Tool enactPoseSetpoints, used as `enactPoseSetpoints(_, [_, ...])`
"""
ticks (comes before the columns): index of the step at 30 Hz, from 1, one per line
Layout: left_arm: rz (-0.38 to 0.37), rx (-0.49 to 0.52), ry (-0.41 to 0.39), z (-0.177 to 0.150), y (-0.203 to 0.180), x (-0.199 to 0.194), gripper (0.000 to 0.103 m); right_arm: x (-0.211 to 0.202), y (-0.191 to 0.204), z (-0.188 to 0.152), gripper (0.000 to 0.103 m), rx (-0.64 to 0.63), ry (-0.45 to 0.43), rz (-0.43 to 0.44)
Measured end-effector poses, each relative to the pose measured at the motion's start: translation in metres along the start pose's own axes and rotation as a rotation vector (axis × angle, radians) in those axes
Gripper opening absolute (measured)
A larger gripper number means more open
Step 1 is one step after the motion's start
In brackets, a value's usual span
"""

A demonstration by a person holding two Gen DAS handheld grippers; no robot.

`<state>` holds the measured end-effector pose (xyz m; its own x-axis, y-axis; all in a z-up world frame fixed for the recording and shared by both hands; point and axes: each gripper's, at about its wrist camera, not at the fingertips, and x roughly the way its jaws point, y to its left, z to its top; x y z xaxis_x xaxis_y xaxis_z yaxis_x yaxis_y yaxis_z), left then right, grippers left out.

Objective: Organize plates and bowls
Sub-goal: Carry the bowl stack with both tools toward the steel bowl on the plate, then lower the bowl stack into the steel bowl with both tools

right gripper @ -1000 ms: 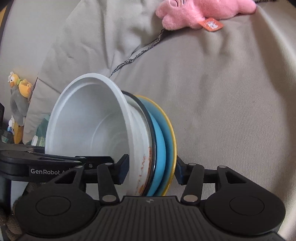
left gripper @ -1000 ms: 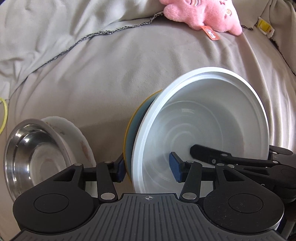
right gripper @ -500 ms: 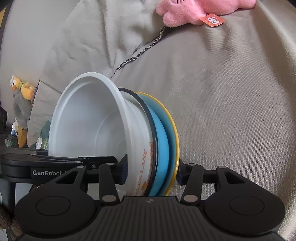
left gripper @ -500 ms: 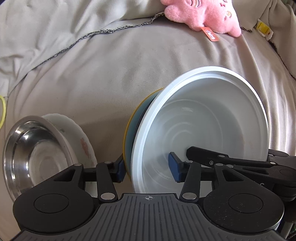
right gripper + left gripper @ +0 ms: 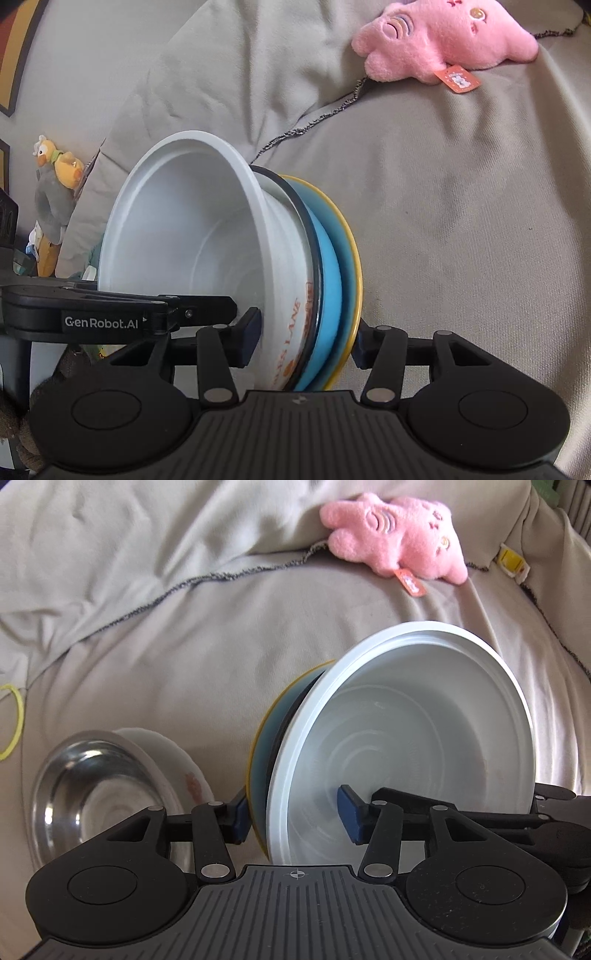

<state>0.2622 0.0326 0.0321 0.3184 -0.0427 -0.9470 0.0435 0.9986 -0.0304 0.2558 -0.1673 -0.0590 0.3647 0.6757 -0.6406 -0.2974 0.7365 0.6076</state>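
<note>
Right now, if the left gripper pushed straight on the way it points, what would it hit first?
The left gripper already clamps the stacked dishes, so they'd travel with it. Past them, the grey fabric cover looks like first contact, though depth is hard to judge.

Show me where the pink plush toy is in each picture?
Left wrist view: pink plush toy lies at the top, right of middle, on the grey cover.
Right wrist view: pink plush toy lies in the top right corner.
Shared landmark: the white bowl.
</note>
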Motion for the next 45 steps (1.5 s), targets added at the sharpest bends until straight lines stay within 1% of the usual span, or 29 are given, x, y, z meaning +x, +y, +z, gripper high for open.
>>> enactPoseSetpoints(4, [0.007, -0.002, -0.035, -0.004, 0.012, -0.023, 0.053, -0.004, 0.024, 0.006, 0.050, -0.017, -0.010, 0.027])
enactPoseSetpoints(8, [0.020, -0.025, -0.066, -0.014, 0.039, -0.050, 0.053, 0.002, 0.064, 0.010, 0.050, -0.077, -0.012, 0.059])
enactPoseSetpoints(12, [0.044, -0.073, -0.093, -0.030, 0.074, -0.076, 0.053, 0.022, 0.105, 0.015, 0.050, -0.125, 0.016, 0.105])
enactPoseSetpoints(16, [0.063, -0.115, -0.093, -0.051, 0.115, -0.087, 0.053, 0.050, 0.137, 0.014, 0.050, -0.168, 0.065, 0.110])
enactPoseSetpoints(19, [0.035, -0.163, -0.068, -0.065, 0.145, -0.078, 0.054, 0.076, 0.151, 0.007, 0.050, -0.195, 0.126, 0.087])
enactPoseSetpoints(22, [-0.003, -0.212, -0.032, -0.077, 0.175, -0.054, 0.053, 0.103, 0.158, -0.002, 0.050, -0.207, 0.197, 0.037])
enactPoseSetpoints(25, [-0.052, -0.256, -0.003, -0.088, 0.196, -0.030, 0.053, 0.118, 0.157, -0.007, 0.050, -0.217, 0.226, 0.007])
enactPoseSetpoints(27, [-0.075, -0.268, -0.020, -0.092, 0.205, -0.024, 0.052, 0.124, 0.163, -0.006, 0.050, -0.235, 0.240, -0.022])
enactPoseSetpoints(29, [-0.088, -0.272, -0.036, -0.093, 0.213, -0.022, 0.049, 0.131, 0.169, -0.003, 0.050, -0.233, 0.270, -0.059])
enactPoseSetpoints(32, [-0.121, -0.284, -0.044, -0.095, 0.221, -0.019, 0.046, 0.137, 0.169, 0.007, 0.050, -0.209, 0.312, -0.086])
enactPoseSetpoints(33, [-0.133, -0.286, -0.048, -0.096, 0.224, -0.019, 0.042, 0.138, 0.167, 0.010, 0.050, -0.187, 0.323, -0.089])
enactPoseSetpoints(34, [-0.138, -0.287, -0.051, -0.098, 0.226, -0.018, 0.036, 0.137, 0.167, 0.014, 0.050, -0.170, 0.335, -0.088])
enactPoseSetpoints(36, [-0.160, -0.289, -0.053, -0.099, 0.231, -0.016, 0.036, 0.136, 0.167, 0.018, 0.050, -0.158, 0.358, -0.095])
enactPoseSetpoints(41, [-0.179, -0.307, -0.075, -0.099, 0.237, -0.013, 0.031, 0.132, 0.180, 0.021, 0.048, -0.211, 0.406, -0.138])
enactPoseSetpoints(42, [-0.180, -0.308, -0.079, -0.099, 0.237, -0.014, 0.030, 0.131, 0.182, 0.021, 0.047, -0.229, 0.409, -0.145])
enactPoseSetpoints(45, [-0.180, -0.305, -0.087, -0.101, 0.239, -0.015, 0.026, 0.125, 0.187, 0.021, 0.047, -0.283, 0.396, -0.154])
